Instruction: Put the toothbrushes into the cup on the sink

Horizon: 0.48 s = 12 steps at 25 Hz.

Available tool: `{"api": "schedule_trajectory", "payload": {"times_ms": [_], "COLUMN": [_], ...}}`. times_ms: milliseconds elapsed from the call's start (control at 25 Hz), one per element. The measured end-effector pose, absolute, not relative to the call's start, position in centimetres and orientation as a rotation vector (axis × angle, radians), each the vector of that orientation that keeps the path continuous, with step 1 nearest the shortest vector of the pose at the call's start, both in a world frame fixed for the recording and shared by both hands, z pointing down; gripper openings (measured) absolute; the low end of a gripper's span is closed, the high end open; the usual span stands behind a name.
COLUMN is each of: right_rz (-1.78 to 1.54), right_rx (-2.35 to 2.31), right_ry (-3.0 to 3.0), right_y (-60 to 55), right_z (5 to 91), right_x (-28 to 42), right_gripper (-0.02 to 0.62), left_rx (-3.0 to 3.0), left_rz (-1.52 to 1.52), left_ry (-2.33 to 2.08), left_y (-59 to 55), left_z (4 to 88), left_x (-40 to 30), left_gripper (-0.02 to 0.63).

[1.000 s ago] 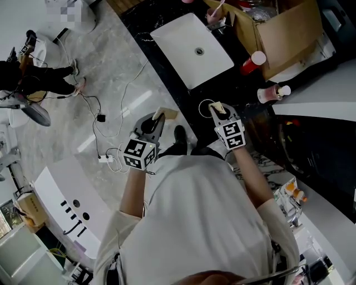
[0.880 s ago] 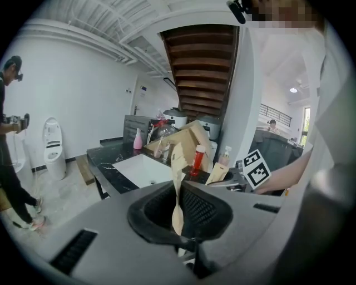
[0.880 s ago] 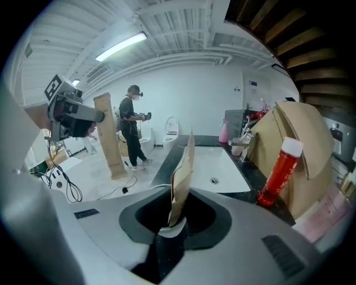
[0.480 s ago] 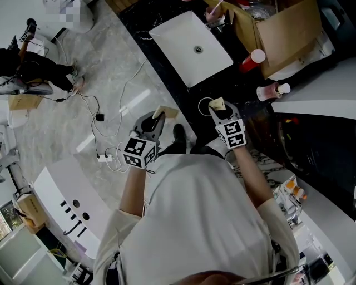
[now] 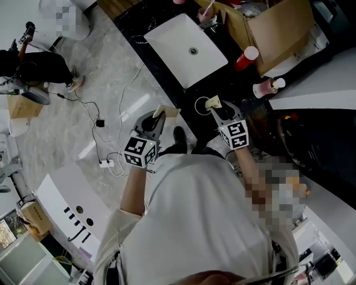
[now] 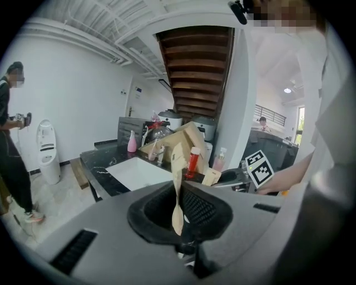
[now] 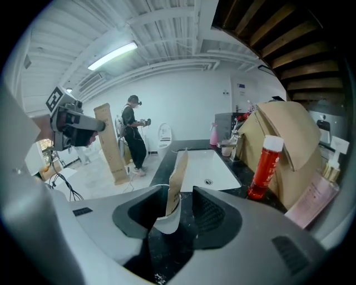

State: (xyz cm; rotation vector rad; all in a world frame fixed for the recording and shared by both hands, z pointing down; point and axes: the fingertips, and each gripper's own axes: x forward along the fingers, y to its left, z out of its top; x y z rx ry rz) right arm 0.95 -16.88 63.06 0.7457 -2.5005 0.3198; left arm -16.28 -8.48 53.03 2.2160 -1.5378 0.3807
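My right gripper (image 7: 181,209) is open on the black counter, its jaws having just been opening. Between them a tan paper-wrapped toothbrush (image 7: 177,181) leans upright in a small white cup (image 7: 166,224), and the pads do not press on it. In the head view the cup's white rim (image 5: 198,102) and the packet (image 5: 212,102) lie just ahead of that gripper (image 5: 216,108), short of the white sink (image 5: 172,34). My left gripper (image 5: 157,119) hangs off the counter's edge, shut on a second paper-wrapped toothbrush (image 6: 178,183), which also shows in the head view (image 5: 166,112).
A red bottle (image 5: 245,58), a pink pump bottle (image 5: 266,88) and an open cardboard box (image 5: 278,28) stand right of the sink. A pink cup (image 5: 206,15) sits by the tap. Cables (image 5: 100,119) lie on the floor, and a person (image 5: 39,67) stands far left.
The right gripper's jaws have spread apart and let go of the packet, which now stands loose in the cup. The left gripper keeps its hold and has not moved.
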Motion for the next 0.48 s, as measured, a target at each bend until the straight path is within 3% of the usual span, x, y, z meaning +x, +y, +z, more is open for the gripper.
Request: {"api": "schedule_trajectory", "payload": {"times_ms": [480], "right_rz": [0.340], "right_rx": [0.863], "right_ry": [-2.535], "right_y": [-16.6], "right_z": [60.8], "right_x": [4.0], "right_gripper": [0.167], "left_rx": [2.312], "left_rz": [0.386], "left_ry": [-1.489], "left_y": [-10.2], "left_z": [51.3], "left_x": [-14.2], "left_gripper": [0.023]}}
